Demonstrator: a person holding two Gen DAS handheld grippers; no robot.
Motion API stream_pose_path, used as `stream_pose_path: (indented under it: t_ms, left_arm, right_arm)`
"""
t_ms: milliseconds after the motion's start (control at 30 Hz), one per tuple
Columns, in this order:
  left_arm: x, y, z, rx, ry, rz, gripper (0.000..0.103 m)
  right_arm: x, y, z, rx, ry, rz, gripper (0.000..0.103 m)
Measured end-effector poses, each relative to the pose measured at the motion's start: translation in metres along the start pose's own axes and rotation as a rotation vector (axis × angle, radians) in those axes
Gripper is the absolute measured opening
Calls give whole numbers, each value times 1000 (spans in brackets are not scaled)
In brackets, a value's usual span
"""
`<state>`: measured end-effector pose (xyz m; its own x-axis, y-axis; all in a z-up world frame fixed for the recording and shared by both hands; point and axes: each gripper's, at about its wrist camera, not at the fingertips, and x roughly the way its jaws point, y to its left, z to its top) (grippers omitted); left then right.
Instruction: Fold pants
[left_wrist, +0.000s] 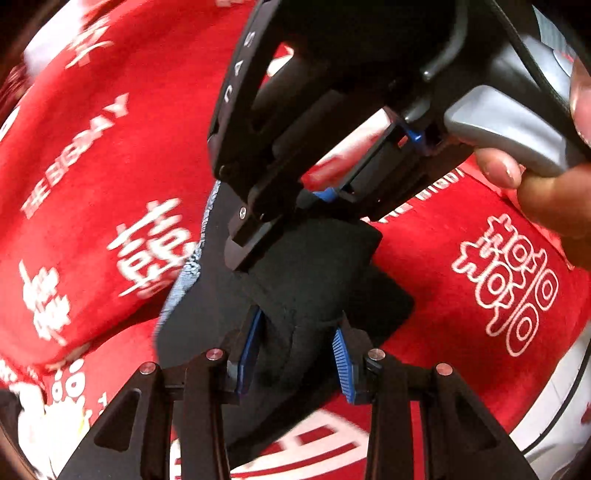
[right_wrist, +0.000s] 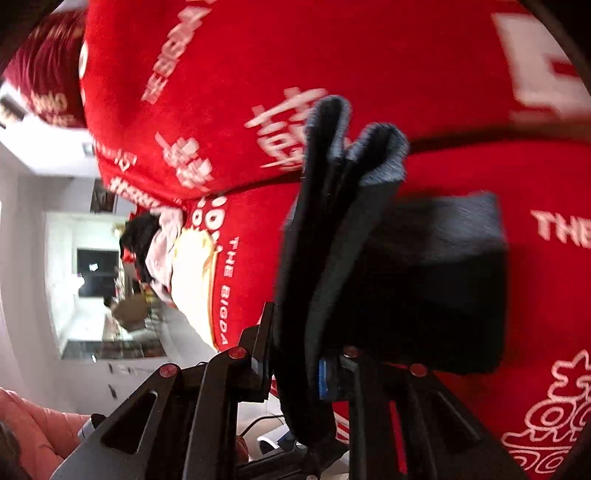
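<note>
Left wrist view: one pair of black pants (left_wrist: 314, 273), bunched over one red printed cloth (left_wrist: 92, 155); left claw (left_wrist: 295, 354) clamped on it, right claw (left_wrist: 291, 218) likewise. Right wrist view: right claw (right_wrist: 299, 365) pinching several stacked pant layers (right_wrist: 332, 240).

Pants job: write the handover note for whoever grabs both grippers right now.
Left gripper: shut on a bunched fold of the black pants.
Right gripper: shut on the pants' layered edge; the left wrist view shows it just ahead of the left gripper.
Pants: gathered between both grippers over the red printed cloth, several layers thick.
Done: some folding, judging by the stacked layers.
Left: probably lay the bundle flat and release; whether another fold is needed cannot be told.
</note>
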<state>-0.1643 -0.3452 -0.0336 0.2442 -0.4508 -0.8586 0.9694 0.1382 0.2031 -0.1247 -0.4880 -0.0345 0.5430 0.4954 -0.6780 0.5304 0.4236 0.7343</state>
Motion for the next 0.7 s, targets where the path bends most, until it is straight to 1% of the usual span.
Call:
stream_pose_path:
  t_ms: [100, 233, 267, 333, 367, 400, 533, 567, 600, 667, 700]
  left_arm:
    - [27, -27, 7, 43, 41, -1, 37]
    - [55, -52, -2, 79, 106, 6, 37]
    - [59, -56, -5, 96, 114, 14, 37]
    - [65, -62, -10, 118, 124, 26, 45]
    - [66, -62, -12, 116, 135, 16, 63]
    - [66, -59, -14, 92, 153, 0, 77]
    - [57, -38, -15, 33, 174, -8, 78]
    - [53, -29, -14, 16, 181, 2, 78]
    - [50, -21, -14, -2, 189, 6, 78]
    - [43, 6, -11, -77, 209, 12, 78]
    - [39, 18, -13, -112, 214, 20, 78]
  right_arm:
    - [-9, -43, -4, 44, -12, 12, 21]
    - [3, -91, -1, 102, 0, 8, 21]
    - [10, -94, -3, 109, 2, 12, 21]
    - [18, -106, -7, 118, 4, 21, 21]
    - [19, -113, -10, 123, 6, 26, 21]
    - [19, -116, -11, 124, 7, 26, 24]
    - [22, -119, -16, 114, -3, -4, 25]
    - [20, -117, -17, 104, -4, -33, 26]
    - [17, -117, -18, 95, -3, -57, 31]
    - [12, -112, -21, 89, -10, -133, 39]
    - [7, -110, -24, 79, -24, -191, 39]
